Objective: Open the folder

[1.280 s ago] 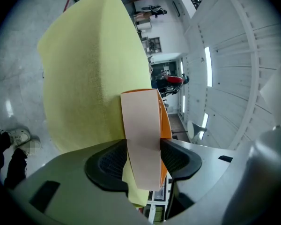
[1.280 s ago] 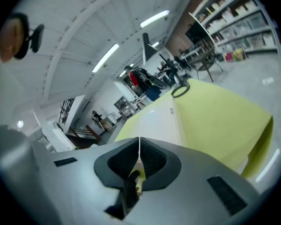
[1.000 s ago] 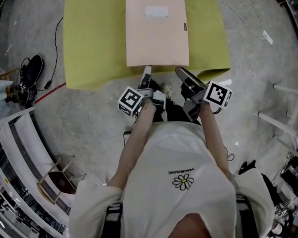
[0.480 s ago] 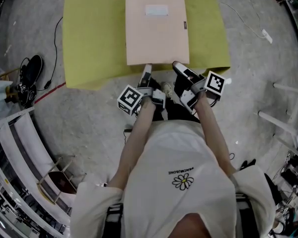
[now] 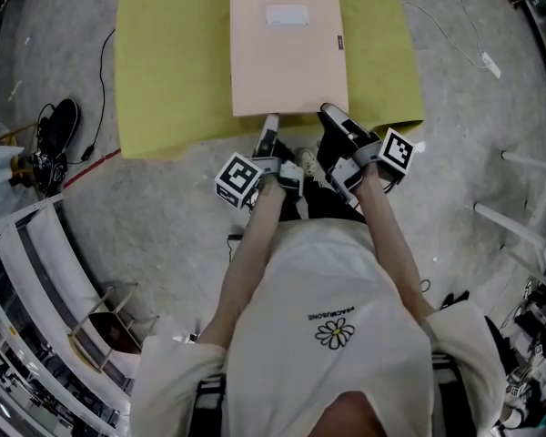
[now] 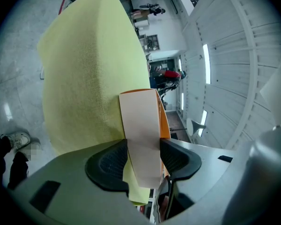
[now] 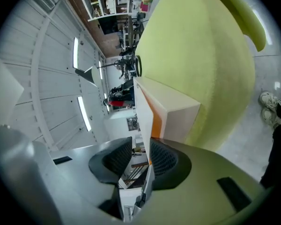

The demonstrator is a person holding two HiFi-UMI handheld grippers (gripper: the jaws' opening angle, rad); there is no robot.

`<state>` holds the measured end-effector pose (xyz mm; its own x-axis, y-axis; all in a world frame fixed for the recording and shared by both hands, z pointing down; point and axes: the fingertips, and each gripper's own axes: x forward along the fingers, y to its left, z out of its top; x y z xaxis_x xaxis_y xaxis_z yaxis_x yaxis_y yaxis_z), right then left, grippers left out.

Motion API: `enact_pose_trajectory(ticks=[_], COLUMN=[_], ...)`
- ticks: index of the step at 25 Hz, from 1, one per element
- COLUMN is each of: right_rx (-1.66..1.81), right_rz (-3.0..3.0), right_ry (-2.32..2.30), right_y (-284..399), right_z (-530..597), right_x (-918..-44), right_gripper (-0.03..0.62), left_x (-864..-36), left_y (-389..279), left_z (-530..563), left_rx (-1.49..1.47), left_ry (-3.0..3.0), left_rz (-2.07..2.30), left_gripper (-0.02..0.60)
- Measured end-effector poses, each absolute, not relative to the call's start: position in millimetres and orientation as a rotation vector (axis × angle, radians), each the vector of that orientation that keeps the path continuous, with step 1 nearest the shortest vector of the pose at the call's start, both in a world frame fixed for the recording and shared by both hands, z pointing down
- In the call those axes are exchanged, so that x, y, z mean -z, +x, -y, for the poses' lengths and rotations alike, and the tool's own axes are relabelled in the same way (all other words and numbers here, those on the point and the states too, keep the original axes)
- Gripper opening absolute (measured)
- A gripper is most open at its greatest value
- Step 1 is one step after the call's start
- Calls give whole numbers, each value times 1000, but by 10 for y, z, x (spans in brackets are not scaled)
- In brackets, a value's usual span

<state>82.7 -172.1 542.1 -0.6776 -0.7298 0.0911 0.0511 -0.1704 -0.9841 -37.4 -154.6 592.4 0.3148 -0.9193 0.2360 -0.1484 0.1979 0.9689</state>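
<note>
Left gripper (image 6: 144,156) clamps the near edge of the pale, boxy folder (image 5: 288,53); right gripper (image 7: 141,153), jaws narrowly apart, empty; yellow cloth (image 5: 173,62) cut off beyond.

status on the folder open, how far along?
Done: the left gripper is clamped on the near edge of the folder, pinning it on the yellow mat.
In hand: the right gripper, jaws apart, sits at the folder's near right corner by the cover edge, gripping nothing.
Left: grip the cover and swing it open; the head view shows it lying flat, closed.
</note>
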Motion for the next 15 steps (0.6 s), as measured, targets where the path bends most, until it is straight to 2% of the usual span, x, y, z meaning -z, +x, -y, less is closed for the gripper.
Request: enact_pose_trajectory(ticks=[5, 15], right_rx=[1805, 1707], right_rz=[-1520, -1691], right_ry=[-945, -1052], right_y=[1112, 1196], right_z=[1717, 1796], right_x=[-5490, -5354], right_gripper=[38, 14], left_x=[-5896, -5933], left_y=[-353, -383], left_z=[1526, 1543], left_rx=[743, 740], left_ry=[1271, 1286], left_rz=[1125, 1130], left_gripper=[227, 224])
